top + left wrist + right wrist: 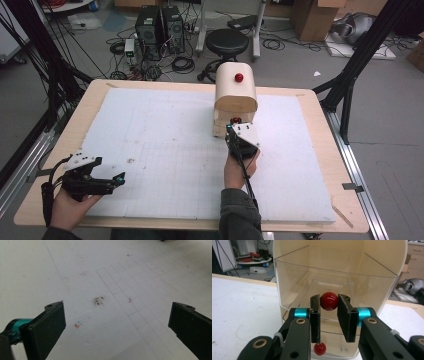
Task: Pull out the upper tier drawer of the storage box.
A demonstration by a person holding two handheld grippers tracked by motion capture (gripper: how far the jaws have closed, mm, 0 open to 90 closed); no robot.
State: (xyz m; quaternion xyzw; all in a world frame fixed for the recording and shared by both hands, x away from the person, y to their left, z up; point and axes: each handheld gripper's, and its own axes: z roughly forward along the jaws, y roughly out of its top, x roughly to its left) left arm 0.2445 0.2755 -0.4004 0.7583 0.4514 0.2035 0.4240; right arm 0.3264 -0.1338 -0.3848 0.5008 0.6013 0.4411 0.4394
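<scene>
Gripping step: right claw (329, 315) is clenched on the upper red knob (329, 301) of a clear drawer (294, 285) in the cream drawer box (235, 89) — a drawer pull or push appears to be in hand.
Box position: far-centre of the table (310, 150), just ahead of the right claw.
Lower knob (320, 348): free, below the jaws.
Left claw (117, 322): released, jaws wide over bare table, well apart from the box.
Next move: likely a straight draw along the drawer's axis — keep the knob centred between the pads.
</scene>
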